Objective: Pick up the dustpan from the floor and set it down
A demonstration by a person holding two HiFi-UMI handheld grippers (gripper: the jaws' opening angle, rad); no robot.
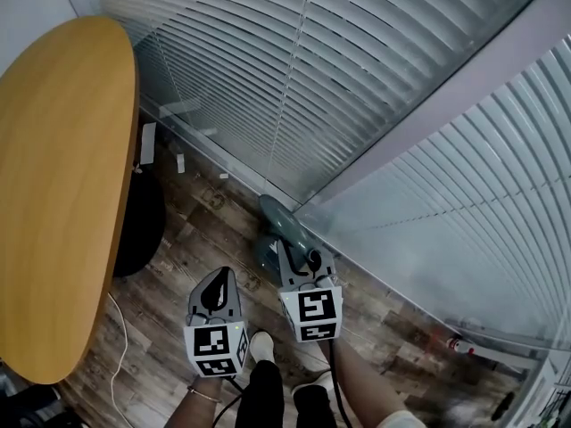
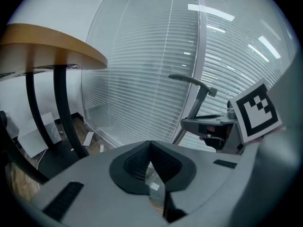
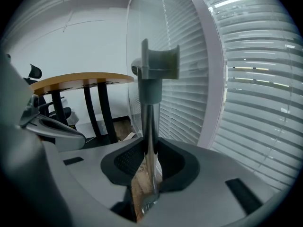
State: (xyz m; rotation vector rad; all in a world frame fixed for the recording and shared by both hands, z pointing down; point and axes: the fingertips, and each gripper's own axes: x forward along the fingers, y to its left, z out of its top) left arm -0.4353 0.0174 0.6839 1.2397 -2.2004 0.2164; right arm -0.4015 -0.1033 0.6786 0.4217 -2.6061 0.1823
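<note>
The grey-green dustpan [image 1: 278, 224] stands upright on the wood floor beside the corner of the glass wall. My right gripper [image 1: 294, 261] is just in front of it. In the right gripper view, my right gripper [image 3: 150, 145] is shut on the dustpan's metal pole [image 3: 149, 122], and the grey handle top [image 3: 159, 66] rises above the jaws. My left gripper [image 1: 219, 275] hangs to the left of the dustpan, apart from it. In the left gripper view, my left gripper [image 2: 150, 145] is shut with nothing between its pads. That view also shows the dustpan's handle [image 2: 189, 81] at the right.
A wooden oval table [image 1: 62, 176] on a black base [image 1: 143, 226] fills the left. Glass walls with white blinds [image 1: 294, 69] close off the far and right sides. Paper scraps [image 1: 147, 144] and a white cable [image 1: 116, 346] lie on the floor. The person's shoes [image 1: 260, 346] are below the grippers.
</note>
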